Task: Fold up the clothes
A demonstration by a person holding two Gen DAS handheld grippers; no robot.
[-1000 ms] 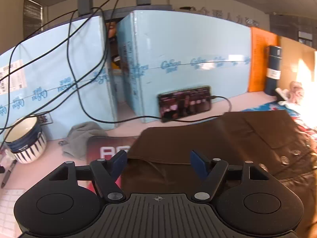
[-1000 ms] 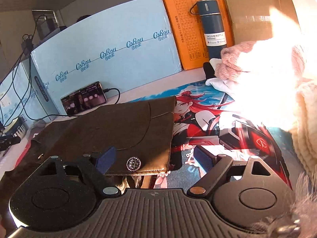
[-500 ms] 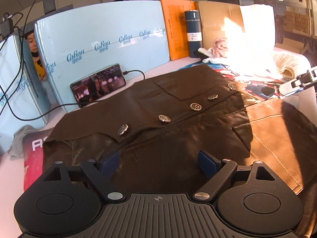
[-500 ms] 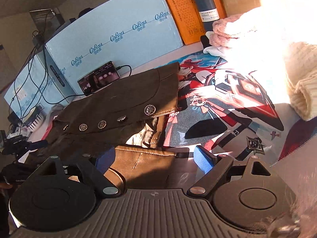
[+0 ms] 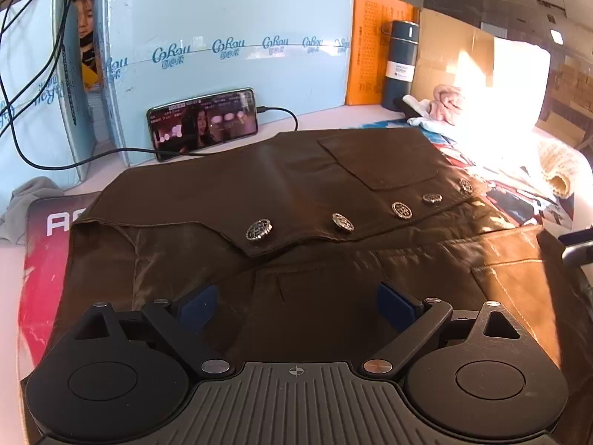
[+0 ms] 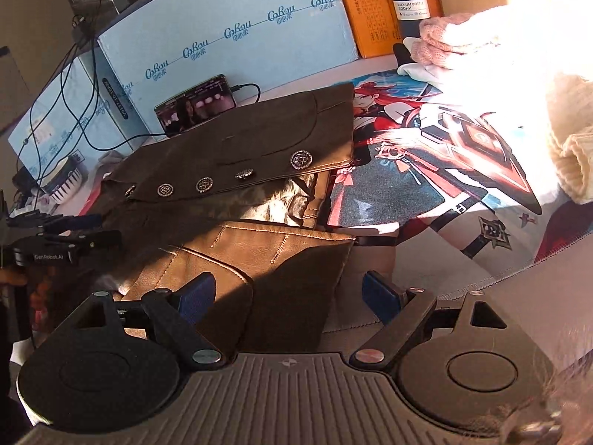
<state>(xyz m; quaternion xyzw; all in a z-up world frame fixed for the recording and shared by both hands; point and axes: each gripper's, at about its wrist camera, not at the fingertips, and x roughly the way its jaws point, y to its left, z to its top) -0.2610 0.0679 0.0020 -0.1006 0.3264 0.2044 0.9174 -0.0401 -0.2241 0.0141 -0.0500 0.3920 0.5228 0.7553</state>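
Note:
A brown leather jacket (image 5: 296,185) with silver buttons (image 5: 258,229) lies spread on the desk, its far front panel folded toward me. It also shows in the right wrist view (image 6: 237,155), with a tan panel (image 6: 259,248) nearest me. My left gripper (image 5: 296,302) is open and empty, low over the jacket's near part. My right gripper (image 6: 289,294) is open and empty over the tan panel's right corner. The left gripper (image 6: 70,230) shows at the left edge of the right wrist view.
A phone (image 5: 203,120) on a cable leans on blue foam boards (image 5: 222,37). A dark flask (image 5: 400,63), pink and cream knitwear (image 6: 448,37), a printed desk mat (image 6: 444,148), a grey rag (image 5: 26,200) and a striped bowl (image 6: 63,185) surround the jacket.
Both grippers have pulled back toward me and risen from the jacket's far edge. The far panel with buttons now lies folded over; more of the jacket shows in both views.

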